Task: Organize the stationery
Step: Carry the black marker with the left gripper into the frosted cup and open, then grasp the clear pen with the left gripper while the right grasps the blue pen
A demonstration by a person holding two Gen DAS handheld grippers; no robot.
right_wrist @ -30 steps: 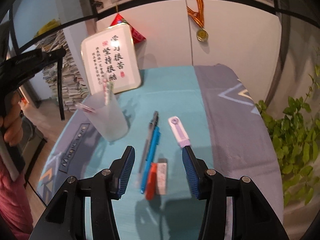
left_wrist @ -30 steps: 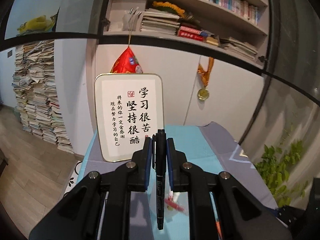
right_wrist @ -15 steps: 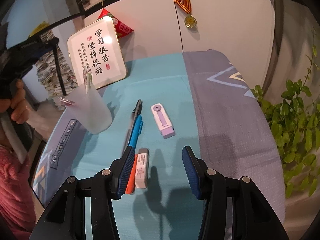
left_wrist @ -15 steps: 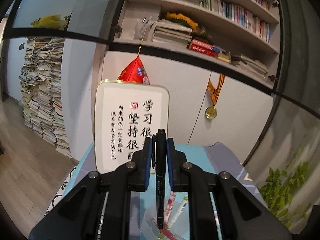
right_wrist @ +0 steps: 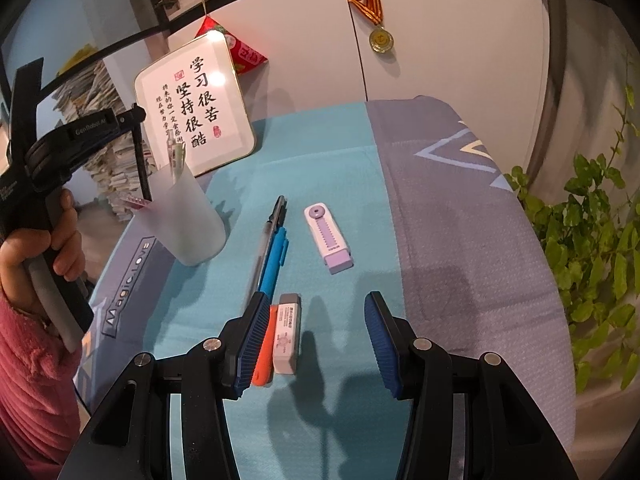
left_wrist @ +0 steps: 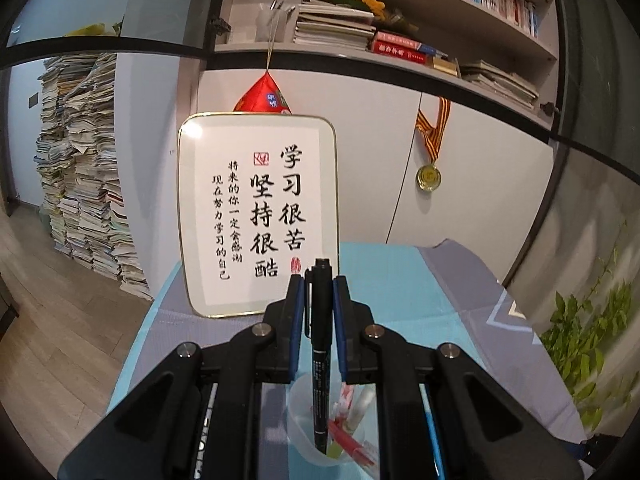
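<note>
My left gripper (left_wrist: 318, 284) is shut on a black marker (left_wrist: 320, 360) held upright, its lower end inside the frosted cup (left_wrist: 306, 440), which holds several pens. In the right wrist view the cup (right_wrist: 184, 216) stands at the left of the table with the left gripper (right_wrist: 138, 114) above it. My right gripper (right_wrist: 316, 312) is open and empty, low over the mat. A white eraser (right_wrist: 287, 332) and an orange piece (right_wrist: 265, 344) lie by its left finger. A clear pen (right_wrist: 266, 240), a blue pen (right_wrist: 276, 258) and a purple correction tape (right_wrist: 328, 238) lie beyond.
A framed calligraphy sign (right_wrist: 196, 106) leans on the wall behind the cup. A medal (right_wrist: 382, 40) hangs on the cabinet. A green plant (right_wrist: 588, 232) stands right of the table. Stacks of books (left_wrist: 80, 184) stand on the floor at left.
My left gripper has lowered the black marker into the cup. My right gripper has drawn back a little and stayed open.
</note>
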